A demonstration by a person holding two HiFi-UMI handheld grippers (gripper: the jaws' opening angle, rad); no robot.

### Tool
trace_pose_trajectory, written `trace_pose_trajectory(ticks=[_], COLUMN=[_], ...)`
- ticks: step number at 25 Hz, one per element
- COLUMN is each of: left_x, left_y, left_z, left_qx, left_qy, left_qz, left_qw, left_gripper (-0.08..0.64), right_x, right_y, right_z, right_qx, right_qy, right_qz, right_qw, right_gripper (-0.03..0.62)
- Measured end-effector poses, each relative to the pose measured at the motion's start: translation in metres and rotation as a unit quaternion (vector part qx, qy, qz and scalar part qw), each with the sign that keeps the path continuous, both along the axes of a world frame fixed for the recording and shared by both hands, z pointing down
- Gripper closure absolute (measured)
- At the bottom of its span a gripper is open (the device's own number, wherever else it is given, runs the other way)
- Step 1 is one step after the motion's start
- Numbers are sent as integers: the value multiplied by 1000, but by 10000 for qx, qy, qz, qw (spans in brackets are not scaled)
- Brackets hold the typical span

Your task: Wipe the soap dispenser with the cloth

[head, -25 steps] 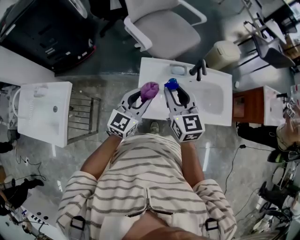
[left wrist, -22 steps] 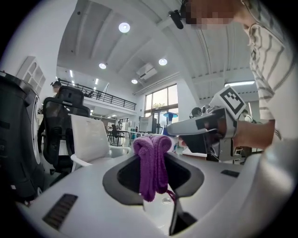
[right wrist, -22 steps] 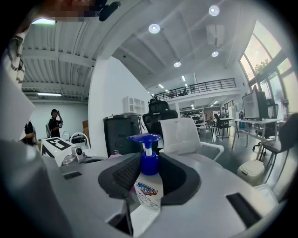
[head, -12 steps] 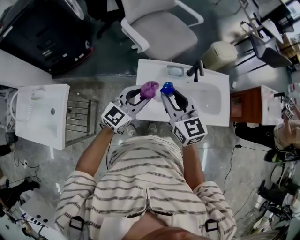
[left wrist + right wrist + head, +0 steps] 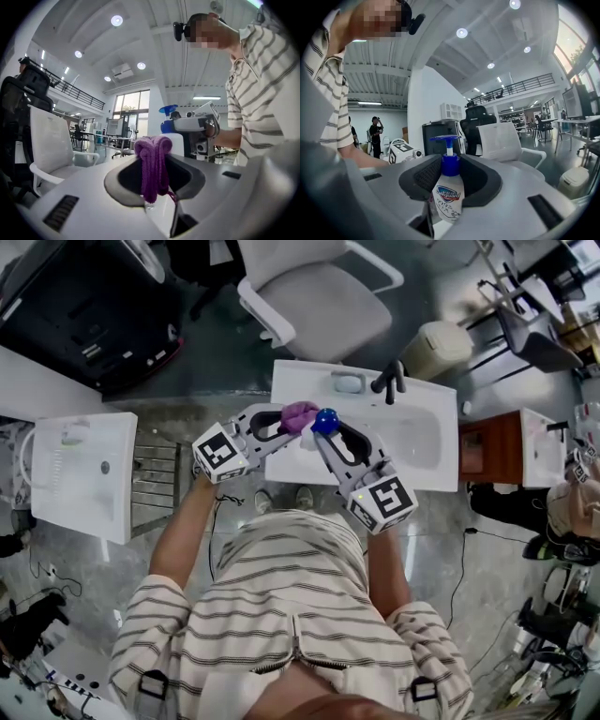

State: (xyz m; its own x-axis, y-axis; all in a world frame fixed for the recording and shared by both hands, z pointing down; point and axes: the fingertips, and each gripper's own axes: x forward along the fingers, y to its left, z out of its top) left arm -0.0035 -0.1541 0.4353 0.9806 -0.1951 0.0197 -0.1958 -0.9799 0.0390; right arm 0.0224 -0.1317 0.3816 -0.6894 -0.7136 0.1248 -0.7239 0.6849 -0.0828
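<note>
A white soap dispenser with a blue pump stands upright between the jaws of my right gripper, which is shut on its body. My left gripper is shut on a bunched purple cloth. In the head view both are held above the white basin, and the cloth lies right beside the pump. The left gripper view has the cloth draped between the jaws, with the dispenser just behind it. In the right gripper view the left gripper's marker cube shows to the left.
A black faucet and a soap dish sit at the basin's far edge. A white office chair and a beige bin stand beyond. A second basin and a metal rack are at the left.
My left gripper has swung round so that it points rightward, bringing the cloth against the dispenser's pump. The right gripper has shifted the dispenser slightly left and away from me.
</note>
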Motion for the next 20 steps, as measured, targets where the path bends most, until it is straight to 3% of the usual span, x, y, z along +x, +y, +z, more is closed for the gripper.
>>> trace_pose_trajectory(ticks=[5,10,16,20], left_x=[3,-3,-22,-43], left_y=[-2,-4,-11,-23], left_z=[7,22,33,43], left_qx=[35,93,-106,-140], left_qy=[-211,-499,-547,-685], left_qz=[215,103,-627,-1358], left_qw=[9995,9987,9965,9883], left_gripper=[446,445,443,443], right_x=[-5,-4,-1,2], right_y=[6,2,-11,-27], right_z=[-6,-7,-3,9], right_qx=[38,-14,-99,-227], right_qy=[-322,-469,-606,-641], right_qz=[-334,-325,-166,77], right_qw=[9989,9984,9980,9977], right_gripper=[460,460,460,460])
